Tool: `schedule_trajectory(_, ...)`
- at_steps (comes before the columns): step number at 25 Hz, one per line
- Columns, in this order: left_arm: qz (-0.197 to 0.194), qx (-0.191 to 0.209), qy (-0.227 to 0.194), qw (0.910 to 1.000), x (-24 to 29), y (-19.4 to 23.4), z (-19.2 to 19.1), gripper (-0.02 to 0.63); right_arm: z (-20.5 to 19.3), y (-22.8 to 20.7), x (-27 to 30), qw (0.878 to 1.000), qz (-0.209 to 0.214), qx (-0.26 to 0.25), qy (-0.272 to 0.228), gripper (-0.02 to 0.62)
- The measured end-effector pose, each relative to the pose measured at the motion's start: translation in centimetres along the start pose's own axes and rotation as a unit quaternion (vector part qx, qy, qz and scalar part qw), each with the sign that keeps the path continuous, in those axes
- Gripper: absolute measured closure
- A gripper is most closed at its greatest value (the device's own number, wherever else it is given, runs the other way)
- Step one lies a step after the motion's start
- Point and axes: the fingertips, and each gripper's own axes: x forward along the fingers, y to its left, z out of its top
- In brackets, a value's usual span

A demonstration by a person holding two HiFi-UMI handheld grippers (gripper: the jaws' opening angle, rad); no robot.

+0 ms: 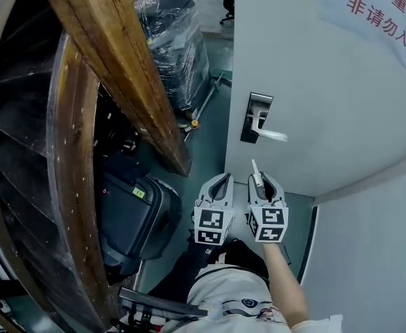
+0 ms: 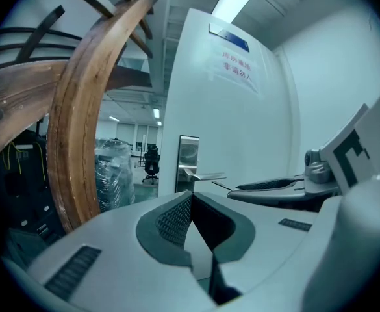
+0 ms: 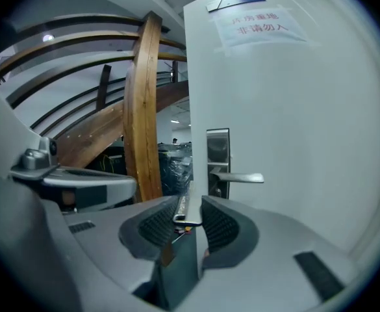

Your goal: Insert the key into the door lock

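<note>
The white door (image 1: 327,82) stands ajar at the right, with a steel lock plate (image 1: 257,116) and a lever handle (image 1: 272,135) near its edge. My right gripper (image 1: 258,177) is shut on a silvery key (image 1: 255,168), whose blade points up toward the lock plate from a short way below it. In the right gripper view the key (image 3: 184,208) sits between the ribbed pads, with the lock plate (image 3: 218,160) and the handle (image 3: 239,177) ahead. My left gripper (image 1: 223,179) hovers beside it on the left, its pads (image 2: 177,216) closed together on nothing.
A curved wooden stair beam (image 1: 119,68) rises at the left. Beyond the door edge stands a plastic-wrapped pallet (image 1: 175,47). A dark case (image 1: 130,214) sits on the green floor by the person's legs. A sign with red characters (image 1: 379,9) hangs on the door.
</note>
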Motion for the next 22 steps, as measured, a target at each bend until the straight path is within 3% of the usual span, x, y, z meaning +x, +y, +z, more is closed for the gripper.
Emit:
schedule_trajectory(11,-0.008,-0.007,-0.004,0.9999,3.2,4.2,-4.9,0.601,-4.0,-4.0,10.2,0.998,-0.054,-0.001,0.011,0.477)
schedule_trajectory(22,0.004,-0.009,0.012,0.9999,4.4,7.1,-7.8,0.601,-4.3,-6.4,15.5,0.997,-0.074,0.003,0.007,0.477)
